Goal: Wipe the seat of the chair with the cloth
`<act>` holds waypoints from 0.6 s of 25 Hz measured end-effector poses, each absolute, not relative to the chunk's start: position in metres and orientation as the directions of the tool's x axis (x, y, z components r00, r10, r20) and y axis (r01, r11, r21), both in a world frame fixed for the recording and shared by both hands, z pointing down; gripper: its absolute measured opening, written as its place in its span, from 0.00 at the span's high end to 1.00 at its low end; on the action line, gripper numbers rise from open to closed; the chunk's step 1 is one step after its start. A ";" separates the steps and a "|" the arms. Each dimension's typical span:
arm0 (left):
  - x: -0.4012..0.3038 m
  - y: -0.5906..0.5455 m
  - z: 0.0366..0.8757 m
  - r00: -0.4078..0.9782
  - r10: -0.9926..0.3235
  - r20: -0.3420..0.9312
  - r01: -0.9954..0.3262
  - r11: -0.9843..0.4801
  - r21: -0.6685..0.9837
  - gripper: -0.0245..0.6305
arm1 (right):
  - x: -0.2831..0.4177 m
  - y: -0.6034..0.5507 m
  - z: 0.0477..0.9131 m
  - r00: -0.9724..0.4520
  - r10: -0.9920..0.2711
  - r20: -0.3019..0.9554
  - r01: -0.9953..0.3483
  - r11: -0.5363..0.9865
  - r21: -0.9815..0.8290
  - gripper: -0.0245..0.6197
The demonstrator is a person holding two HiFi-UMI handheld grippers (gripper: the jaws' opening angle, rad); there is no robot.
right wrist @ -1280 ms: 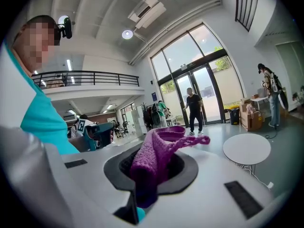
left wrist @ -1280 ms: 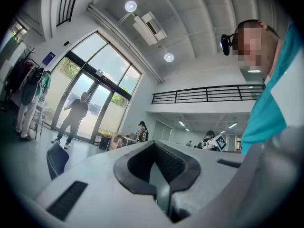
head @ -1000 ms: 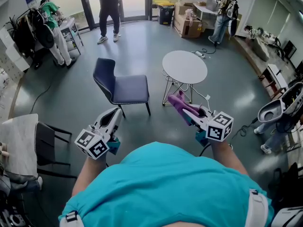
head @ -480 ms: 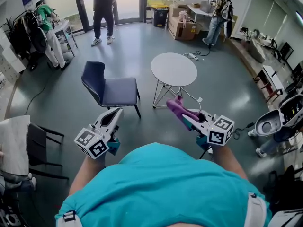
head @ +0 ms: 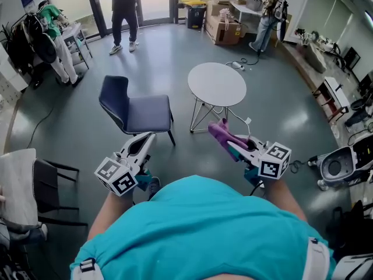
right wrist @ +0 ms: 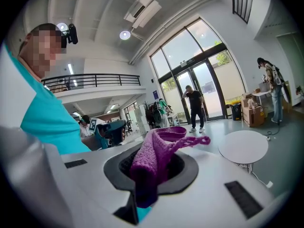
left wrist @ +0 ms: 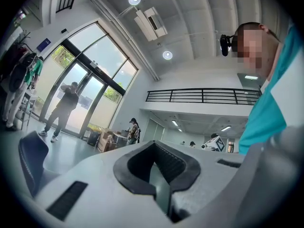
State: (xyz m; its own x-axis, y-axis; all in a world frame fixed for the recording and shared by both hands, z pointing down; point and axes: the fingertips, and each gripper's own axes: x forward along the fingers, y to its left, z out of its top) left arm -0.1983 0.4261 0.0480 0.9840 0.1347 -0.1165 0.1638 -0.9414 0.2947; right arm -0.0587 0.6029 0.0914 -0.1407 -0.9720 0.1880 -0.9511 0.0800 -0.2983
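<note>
The dark blue chair [head: 140, 111] stands on the grey floor ahead of me, its seat bare and facing right. My left gripper [head: 147, 140] is held out just short of the chair, shut with nothing in it; in the left gripper view [left wrist: 161, 184] its dark pads meet and the chair's back [left wrist: 29, 161] shows at the left. My right gripper [head: 230, 144] is shut on a purple cloth [head: 220, 130], which sticks up from the jaws. In the right gripper view [right wrist: 142, 186] the cloth [right wrist: 154, 153] fills the gap between the pads.
A round white table [head: 217, 83] on wire legs stands right of the chair. A black chair [head: 51, 179] draped with pale fabric is at my left. A person [head: 123, 7] stands by the glass doors, another [head: 268, 13] near cardboard boxes [head: 224, 29]. A grey machine [head: 338, 168] sits at the right.
The chair and table have shifted slightly left in the head view as I moved. Both grippers stay held out in front, the cloth still in the right one.
</note>
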 end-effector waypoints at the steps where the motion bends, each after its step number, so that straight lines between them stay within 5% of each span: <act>1: -0.197 0.422 0.052 0.984 0.133 -0.123 0.164 -0.941 0.295 0.96 | -0.057 0.600 0.094 -0.139 -0.972 0.190 -0.952 0.078 -0.295 0.89; 15: -0.185 0.150 0.033 0.967 0.220 -0.127 0.242 -0.950 0.199 0.96 | -0.052 0.320 0.060 -0.043 -0.987 0.156 -0.970 0.003 -0.243 0.88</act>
State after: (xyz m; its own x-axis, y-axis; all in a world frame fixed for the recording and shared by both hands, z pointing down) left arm -0.1853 0.1497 0.0329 0.9672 0.2199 -0.1273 0.2421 -0.9496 0.1989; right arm -0.0520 0.3196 0.0597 -0.0428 -0.9868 0.1563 -0.9699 0.0035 -0.2434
